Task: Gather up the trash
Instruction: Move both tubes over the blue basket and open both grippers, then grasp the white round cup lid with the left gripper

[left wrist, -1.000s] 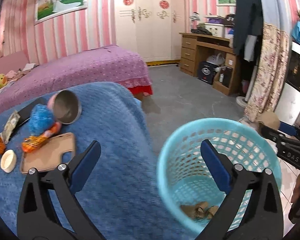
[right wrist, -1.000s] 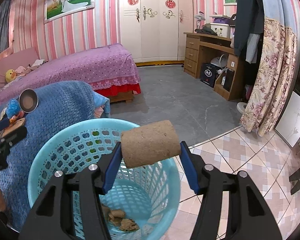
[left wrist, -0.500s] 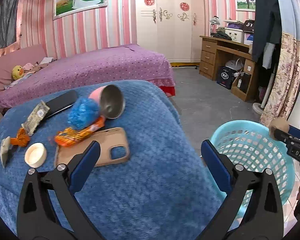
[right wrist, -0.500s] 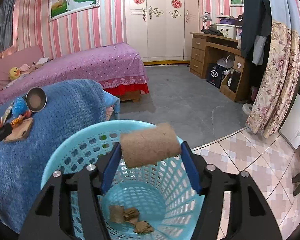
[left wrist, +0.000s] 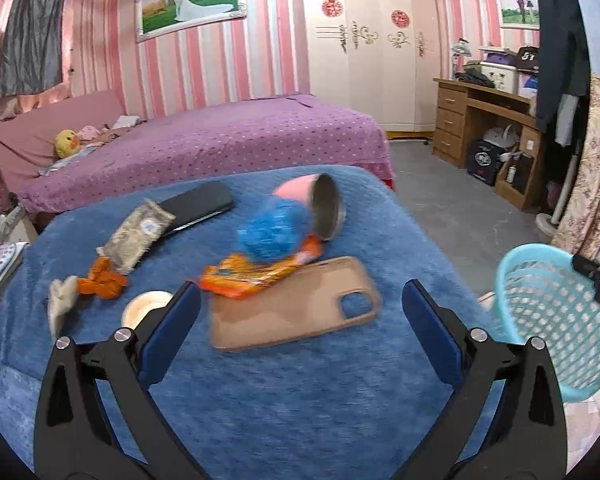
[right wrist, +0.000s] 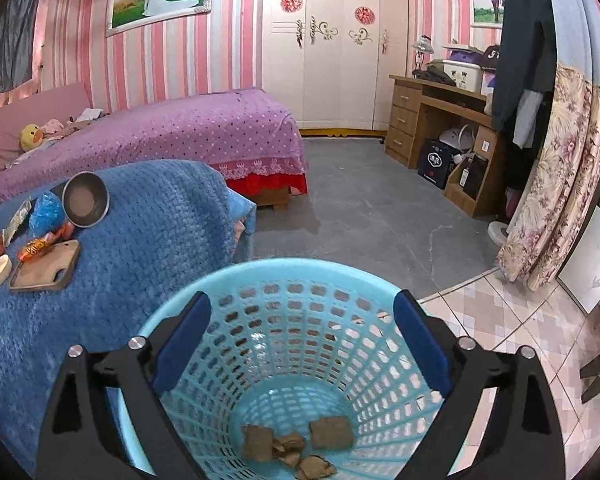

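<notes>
Trash sits in two places. Brown cardboard pieces lie at the bottom of the light blue basket, which stands on the floor just beside the blue-covered bench. The right claw hangs over the basket's mouth; its jaws have just been opening and now stand wide with nothing between them. On the bench, an orange wrapper lies against a tan phone case, with a blue crumpled ball and a tipped pink cup touching behind it. A foil packet, a small white lid and a dark flat case lie to the left. The left claw hovers spread wide above the phone case, holding nothing.
</notes>
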Available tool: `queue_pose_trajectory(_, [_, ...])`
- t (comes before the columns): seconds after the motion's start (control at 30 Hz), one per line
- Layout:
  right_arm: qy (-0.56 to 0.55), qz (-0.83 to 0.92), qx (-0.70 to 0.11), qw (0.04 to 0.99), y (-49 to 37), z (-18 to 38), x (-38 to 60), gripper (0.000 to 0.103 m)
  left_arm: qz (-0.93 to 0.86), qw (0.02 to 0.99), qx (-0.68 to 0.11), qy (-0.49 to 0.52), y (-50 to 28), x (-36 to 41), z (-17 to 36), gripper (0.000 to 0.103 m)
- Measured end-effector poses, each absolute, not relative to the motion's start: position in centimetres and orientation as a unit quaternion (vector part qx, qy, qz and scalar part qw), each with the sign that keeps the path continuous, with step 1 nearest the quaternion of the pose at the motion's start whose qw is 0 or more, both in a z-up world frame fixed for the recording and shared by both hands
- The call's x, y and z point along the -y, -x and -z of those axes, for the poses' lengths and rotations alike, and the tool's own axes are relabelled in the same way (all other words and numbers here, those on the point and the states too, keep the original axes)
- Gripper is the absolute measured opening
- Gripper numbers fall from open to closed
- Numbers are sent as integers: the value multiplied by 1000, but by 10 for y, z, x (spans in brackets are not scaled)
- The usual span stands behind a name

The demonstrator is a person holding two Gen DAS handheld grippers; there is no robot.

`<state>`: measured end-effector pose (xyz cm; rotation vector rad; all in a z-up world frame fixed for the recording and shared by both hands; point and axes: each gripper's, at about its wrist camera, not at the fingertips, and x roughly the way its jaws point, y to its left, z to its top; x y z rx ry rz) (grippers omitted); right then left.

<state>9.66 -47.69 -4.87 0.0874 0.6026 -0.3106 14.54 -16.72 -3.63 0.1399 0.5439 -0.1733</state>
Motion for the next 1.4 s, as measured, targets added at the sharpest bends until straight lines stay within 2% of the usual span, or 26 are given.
queue_pose_trajectory(0.67, [-28, 107, -298, 948, -151, 51, 386, 93, 16, 954, -297, -36, -187, 54, 56, 97])
queue_pose_trajectory(1.1, [-21, 86, -311, 946, -181, 57, 353, 93, 38, 918, -395, 5, -238, 22, 97, 97])
queue_pose_trajectory(1.17, [-20, 82, -313, 946, -185, 57, 348, 93, 44, 914, -402, 0, -241, 26, 101, 93])
queue_pose_trajectory(1.33, [-4, 79, -315, 946, -191, 59, 330, 93, 67, 909, -411, -9, -245, 34, 105, 61])
queue_pose_trajectory(1.4, [1, 74, -313, 947, -191, 58, 322, 93, 72, 911, -406, 0, -243, 31, 104, 61])
